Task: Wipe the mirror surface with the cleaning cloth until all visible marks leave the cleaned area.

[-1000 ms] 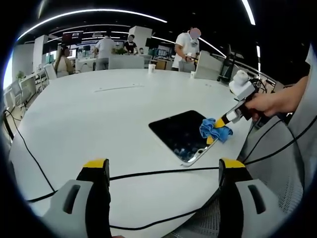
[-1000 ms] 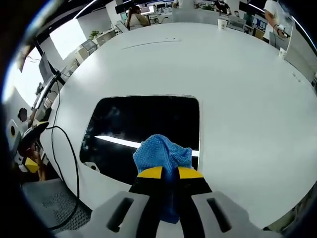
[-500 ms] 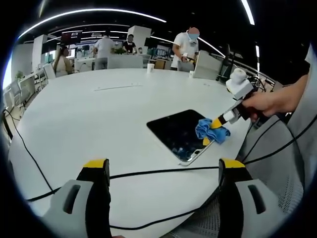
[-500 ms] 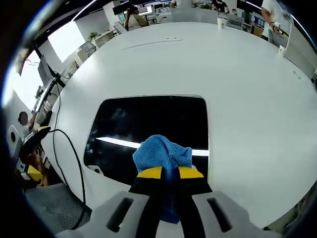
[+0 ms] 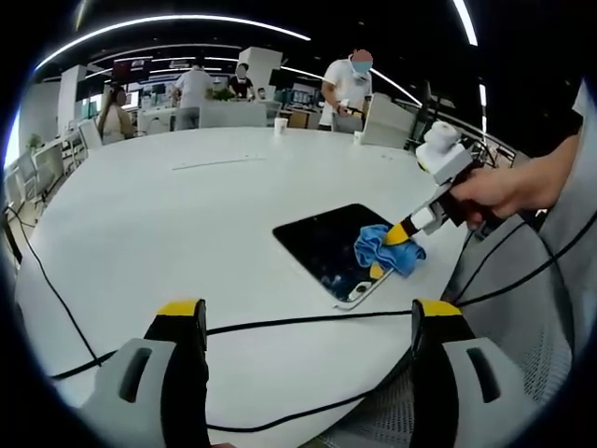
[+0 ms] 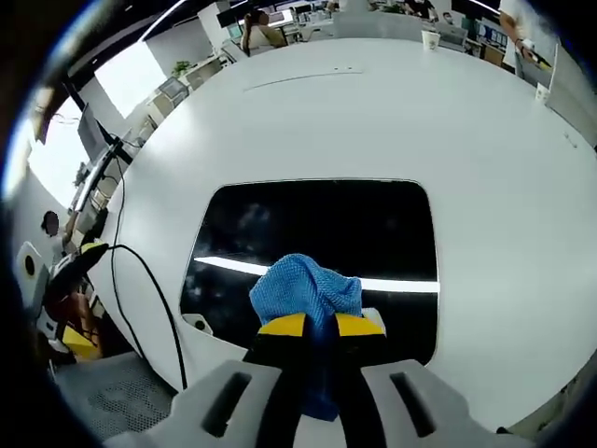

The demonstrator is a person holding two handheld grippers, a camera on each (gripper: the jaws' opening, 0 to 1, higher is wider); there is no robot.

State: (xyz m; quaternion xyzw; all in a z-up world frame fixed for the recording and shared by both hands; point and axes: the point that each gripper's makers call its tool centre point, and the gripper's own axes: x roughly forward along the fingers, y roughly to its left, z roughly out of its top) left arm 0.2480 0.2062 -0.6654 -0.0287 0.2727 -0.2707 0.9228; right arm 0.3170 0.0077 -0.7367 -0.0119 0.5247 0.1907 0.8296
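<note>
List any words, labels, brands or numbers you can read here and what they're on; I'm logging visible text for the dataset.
None can be read.
Mirror: dark glass with a reflected light strip, no label.
Cloth: plain blue, no tag showing; the right gripper is shut on it.
Left gripper: yellow-tipped fingers, no marking.
Screens at the far wall: too small and blurred to read.
Cups on the table: no legible print.

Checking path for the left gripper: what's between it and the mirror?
In the left gripper view, a black cable crosses the white table between the left gripper and the mirror; otherwise bare tabletop.
</note>
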